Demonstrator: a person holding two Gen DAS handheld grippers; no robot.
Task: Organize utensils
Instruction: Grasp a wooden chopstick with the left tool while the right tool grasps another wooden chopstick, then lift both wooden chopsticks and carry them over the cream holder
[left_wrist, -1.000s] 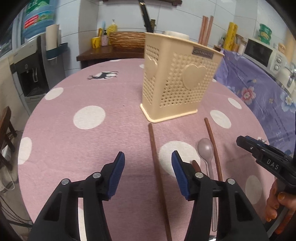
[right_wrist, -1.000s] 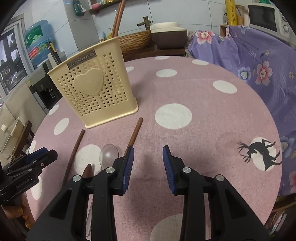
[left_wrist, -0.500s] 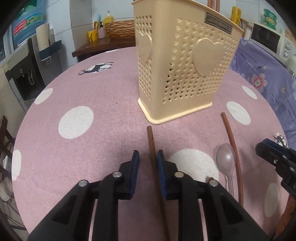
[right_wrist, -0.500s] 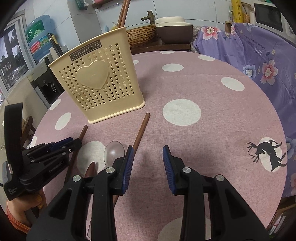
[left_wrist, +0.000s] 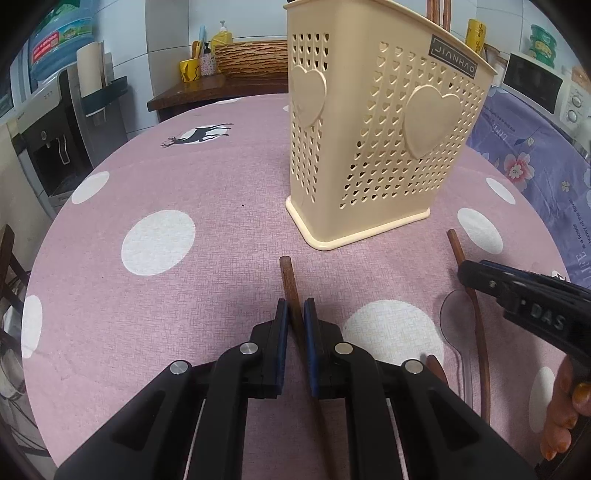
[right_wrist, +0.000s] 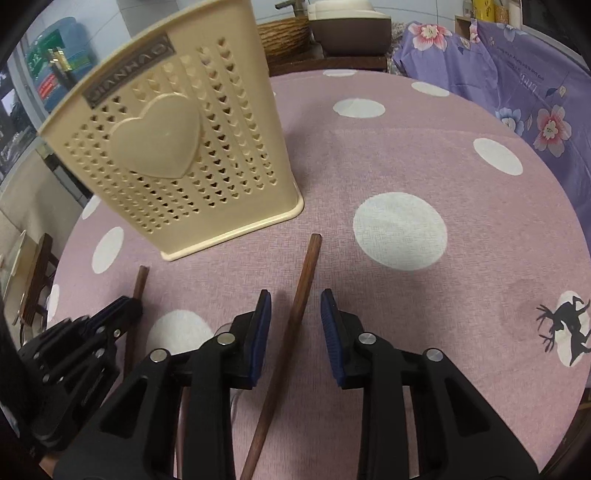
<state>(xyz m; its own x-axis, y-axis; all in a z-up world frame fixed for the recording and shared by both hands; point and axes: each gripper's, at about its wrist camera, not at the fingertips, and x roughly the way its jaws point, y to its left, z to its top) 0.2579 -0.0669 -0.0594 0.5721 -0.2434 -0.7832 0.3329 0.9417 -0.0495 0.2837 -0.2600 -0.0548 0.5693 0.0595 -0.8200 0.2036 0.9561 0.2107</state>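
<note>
Left chopstick (left_wrist: 291, 291): lying flat on the pink dotted tablecloth (left_wrist: 221, 184), its long axis running away from you toward the base of the cream utensil holder (left_wrist: 369, 147). Your left gripper (left_wrist: 296, 325) is clamping it near the far end, pads pressed on both sides of the shaft, so this hand is already the one on it.

Clear spoon (left_wrist: 456, 321): lying between the two chopsticks, bowl toward the holder, with neither tool touching it.

Right chopstick (right_wrist: 301, 302): lying parallel to the first, tip pointing at the holder's near right corner. Your right gripper (right_wrist: 295, 325) is straddling it with narrow jaws that are closing; gaps are showing on both sides, so the pads are not pressing yet.

Holder: standing upright just beyond both tips, so I judge each stick will be needing a lift and a turn upright before dropping in.
</note>
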